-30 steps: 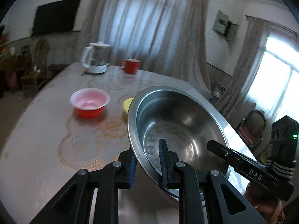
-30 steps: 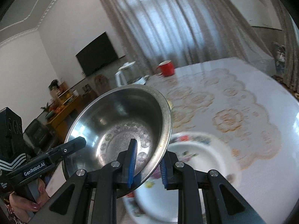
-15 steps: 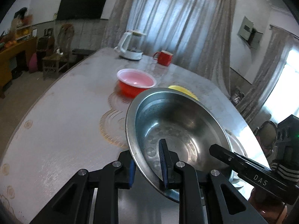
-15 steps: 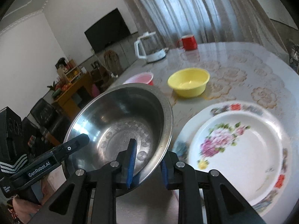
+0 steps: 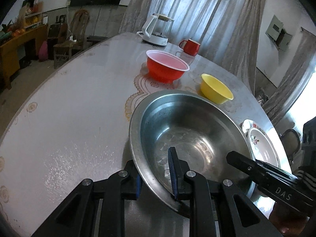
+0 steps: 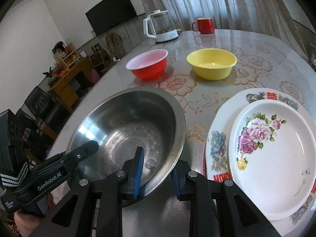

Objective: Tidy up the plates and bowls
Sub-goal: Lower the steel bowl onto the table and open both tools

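On the lace-patterned surface (image 6: 213,98), the steel bowl (image 6: 126,130) has come down beside the stacked floral plates (image 6: 276,148), left gripper (image 5: 156,175) still clamping its rim while the right gripper (image 6: 157,174), jaws just opening, looks about to let go.

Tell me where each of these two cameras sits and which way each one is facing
Left wrist: rides the left gripper, looking down-forward over the steel bowl toward the red bowl; its own fingers and the other gripper at lower right show.
Right wrist: rides the right gripper, facing the same bowl with stacked plates to its right; its fingers, whose jaws have just been opening around the rim, and a fingertip show.
Shared: steel bowl, red bowl, yellow bowl, kettle, mug.
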Action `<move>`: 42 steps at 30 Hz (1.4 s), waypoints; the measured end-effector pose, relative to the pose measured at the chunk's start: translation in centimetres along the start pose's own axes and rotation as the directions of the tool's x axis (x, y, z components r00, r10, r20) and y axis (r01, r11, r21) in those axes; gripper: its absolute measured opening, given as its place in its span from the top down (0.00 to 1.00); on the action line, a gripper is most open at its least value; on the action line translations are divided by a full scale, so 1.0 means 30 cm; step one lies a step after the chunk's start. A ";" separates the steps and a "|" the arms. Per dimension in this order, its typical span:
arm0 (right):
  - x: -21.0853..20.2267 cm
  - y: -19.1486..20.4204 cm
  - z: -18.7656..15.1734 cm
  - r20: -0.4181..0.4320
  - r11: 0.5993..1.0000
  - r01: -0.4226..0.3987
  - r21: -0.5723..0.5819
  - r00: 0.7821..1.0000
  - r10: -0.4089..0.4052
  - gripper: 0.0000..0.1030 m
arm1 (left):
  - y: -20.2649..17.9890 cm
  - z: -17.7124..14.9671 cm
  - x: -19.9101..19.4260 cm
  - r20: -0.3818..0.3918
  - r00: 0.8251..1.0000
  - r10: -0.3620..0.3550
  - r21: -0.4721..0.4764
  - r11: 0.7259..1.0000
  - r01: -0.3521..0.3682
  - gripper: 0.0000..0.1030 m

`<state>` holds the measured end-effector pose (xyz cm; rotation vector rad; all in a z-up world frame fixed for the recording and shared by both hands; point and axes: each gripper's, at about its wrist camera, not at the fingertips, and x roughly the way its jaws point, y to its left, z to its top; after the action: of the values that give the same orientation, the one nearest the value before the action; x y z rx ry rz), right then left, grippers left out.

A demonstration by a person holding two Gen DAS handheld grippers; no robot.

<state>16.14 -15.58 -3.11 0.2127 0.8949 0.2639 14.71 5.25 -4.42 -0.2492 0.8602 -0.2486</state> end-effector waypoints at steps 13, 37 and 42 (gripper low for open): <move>-0.024 0.004 -0.030 -0.006 1.000 -0.011 -0.018 1.000 0.011 0.62 | -0.003 -0.007 0.028 -0.019 1.000 0.007 -0.008 1.000 -0.007 0.74; -0.277 -0.198 -0.006 0.144 0.994 0.003 0.112 0.989 -0.020 0.62 | -0.033 0.041 -0.133 0.083 0.996 0.032 -0.024 0.999 -0.030 0.23; -0.297 -0.237 0.023 0.159 0.993 0.017 0.119 0.987 -0.036 0.62 | -0.075 0.062 -0.148 0.085 0.996 0.001 -0.026 1.000 0.001 0.14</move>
<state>12.33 -25.16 1.82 0.3261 0.7531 0.1667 13.11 4.75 0.62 -0.2818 0.7798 -0.2252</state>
